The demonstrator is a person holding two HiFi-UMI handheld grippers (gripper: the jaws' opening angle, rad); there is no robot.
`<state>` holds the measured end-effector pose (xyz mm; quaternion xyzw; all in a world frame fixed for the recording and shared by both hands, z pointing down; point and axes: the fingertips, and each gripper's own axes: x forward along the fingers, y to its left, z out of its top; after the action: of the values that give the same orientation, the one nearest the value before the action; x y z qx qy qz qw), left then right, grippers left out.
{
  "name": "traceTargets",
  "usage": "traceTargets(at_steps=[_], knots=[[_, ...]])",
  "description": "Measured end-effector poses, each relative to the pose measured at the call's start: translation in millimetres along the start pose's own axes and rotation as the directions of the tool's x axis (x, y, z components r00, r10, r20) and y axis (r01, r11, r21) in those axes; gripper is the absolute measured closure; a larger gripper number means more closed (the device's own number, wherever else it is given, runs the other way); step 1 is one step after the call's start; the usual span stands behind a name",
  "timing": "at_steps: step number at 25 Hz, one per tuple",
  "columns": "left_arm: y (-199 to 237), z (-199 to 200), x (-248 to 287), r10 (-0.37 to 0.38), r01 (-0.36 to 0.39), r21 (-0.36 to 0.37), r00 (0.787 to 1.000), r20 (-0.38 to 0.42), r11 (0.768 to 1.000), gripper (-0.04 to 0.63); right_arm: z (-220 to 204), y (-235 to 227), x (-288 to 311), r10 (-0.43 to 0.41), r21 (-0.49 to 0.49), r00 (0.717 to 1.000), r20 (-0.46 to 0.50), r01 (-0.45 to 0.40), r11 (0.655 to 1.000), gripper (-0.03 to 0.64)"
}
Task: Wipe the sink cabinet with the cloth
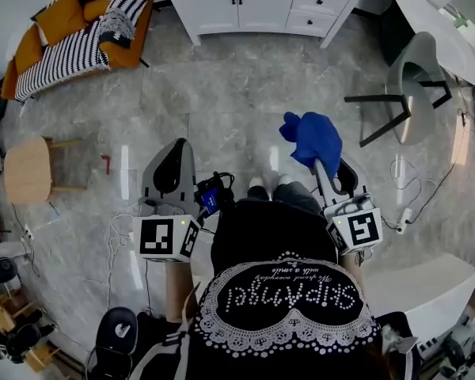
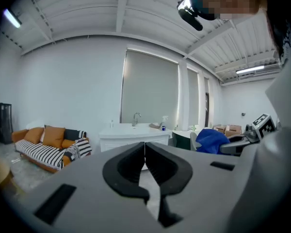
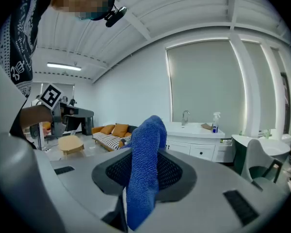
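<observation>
Two tools, right tool clamped on blue cloth, left tool closed (tips touching)

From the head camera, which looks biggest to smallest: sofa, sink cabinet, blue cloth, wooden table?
1. sofa and sink cabinet: about alike, both cut off at the picture's edge.
2. wooden table and blue cloth: alike; the cloth is nearer the camera.

Blue cloth; white sink cabinet; orange sofa with black-and-white striped throw; grey marbled floor.
</observation>
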<state>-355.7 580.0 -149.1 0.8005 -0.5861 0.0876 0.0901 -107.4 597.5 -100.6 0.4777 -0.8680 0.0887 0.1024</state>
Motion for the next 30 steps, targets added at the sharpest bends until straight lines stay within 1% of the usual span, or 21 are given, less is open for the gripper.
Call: traceTargets(at_steps=[3, 6, 9, 13, 18, 21, 23, 25, 27, 30], knots=[[13, -4, -2, 0.017, -0.017, -0.005, 1.000, -0.008, 1.000, 0.591, 1, 2, 1, -0.019, 0.035, 1.000, 0.018, 0.018, 0.999, 0.497], [11, -8, 4, -0.009, 0.009, -0.013, 1.000, -0.016, 1.000, 0.591, -3, 0, -1, -0.028, 0.058, 0.999, 0.034, 0.026, 0.998, 0.497], [-6, -16, 15, -0.069, 0.068, -0.021, 0.997, -0.042, 0.997, 0.591, -6, 4, -2, -0.004, 0.065, 0.999, 0.050, 0.001, 0.998, 0.497], [-40, -25, 38, -0.171, 0.168, -0.045, 0.982, -0.075, 0.985, 0.591, -3, -2, -1, 0.011, 0.094, 0.996, 0.086, -0.019, 0.995, 0.497], [-65, -16, 73, -0.229, 0.225, -0.044, 0.968, -0.103, 0.973, 0.591, 1, -30, 17, 0.019, 0.091, 0.996, 0.085, -0.027, 0.995, 0.497], [-75, -7, 93, -0.243, 0.240, -0.045, 0.966, -0.093, 0.970, 0.591, 6, -50, 31, 0.018, 0.119, 0.996, 0.091, -0.029, 0.992, 0.497], [-80, -5, 105, -0.249, 0.244, -0.059, 0.964, -0.097, 0.968, 0.591, 10, -60, 40, 0.029, 0.141, 0.995, 0.100, -0.043, 0.989, 0.497], [-86, -2, 116, -0.245, 0.239, -0.075, 0.964, -0.101, 0.968, 0.591, 15, -71, 48, 0.047, 0.140, 0.994, 0.102, -0.061, 0.988, 0.497], [-90, 5, 125, -0.228, 0.221, -0.078, 0.969, -0.096, 0.972, 0.591, 20, -83, 54, 0.064, 0.133, 0.992, 0.105, -0.078, 0.988, 0.497], [-87, 17, 137, -0.175, 0.171, -0.064, 0.981, -0.079, 0.983, 0.591, 31, -105, 64, 0.078, 0.154, 0.989, 0.128, -0.097, 0.983, 0.497]])
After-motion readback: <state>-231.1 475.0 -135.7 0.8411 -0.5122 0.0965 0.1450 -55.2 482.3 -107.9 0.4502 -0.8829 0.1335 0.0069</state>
